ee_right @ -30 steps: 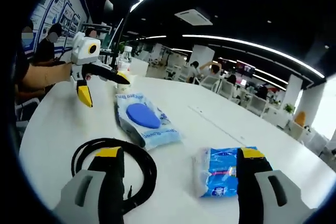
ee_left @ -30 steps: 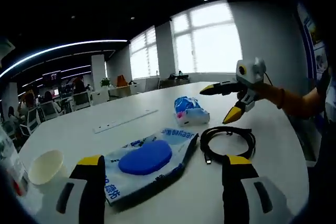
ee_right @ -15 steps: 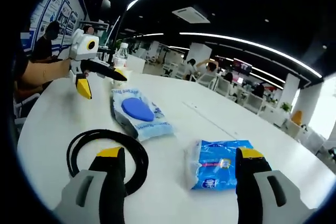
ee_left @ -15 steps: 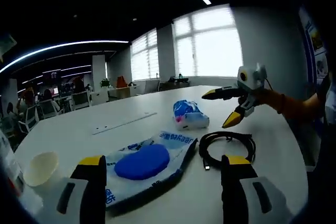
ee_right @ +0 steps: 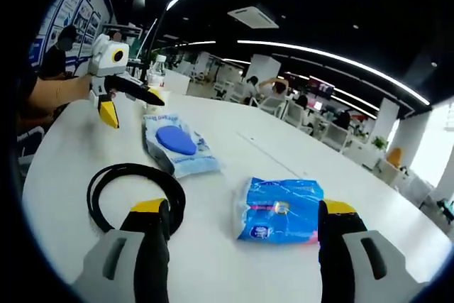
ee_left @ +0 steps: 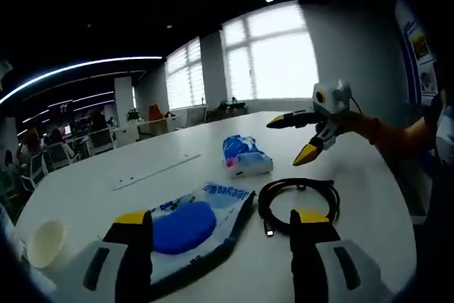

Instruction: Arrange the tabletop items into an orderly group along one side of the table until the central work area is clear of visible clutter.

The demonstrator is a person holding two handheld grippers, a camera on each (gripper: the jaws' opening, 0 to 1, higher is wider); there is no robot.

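White round table (ee_left: 369, 196) in an open-plan office carries all items; large windows stand behind it in the left gripper view, and ceiling light strips run overhead in both views.

Left gripper (ee_left: 220, 246): jaws wide apart, holding nothing, poised above the table edge. Between and just beyond its jaws lies the clear pouch (ee_left: 188, 221) with printed blue lettering. Its long axis runs from the near left to the far right in this view, and it contains a blue oval pad (ee_left: 181, 226). In the right gripper view the same pouch (ee_right: 174, 148) lies lengthwise, pointing away from the camera toward the left gripper (ee_right: 131, 101).

Black cable (ee_left: 298, 196): coiled flat in a loop just beside the pouch, one plug end trailing toward the near edge. In the right gripper view the coil (ee_right: 131, 193) sits by the left jaw.

Blue tissue packet (ee_left: 241, 155): lies flat beyond the pouch. In the right gripper view the packet (ee_right: 280, 209) lies between the jaws, its long axis across the view.

Right gripper (ee_right: 237, 253): jaws wide apart, holding nothing. In the left gripper view it (ee_left: 294, 138) hovers above the table beyond the cable.

Paper cup (ee_left: 44, 243): upright near the pouch; contents cannot be determined. A plastic bottle (ee_right: 157, 70) stands beyond the pouch, at the table's far edge.
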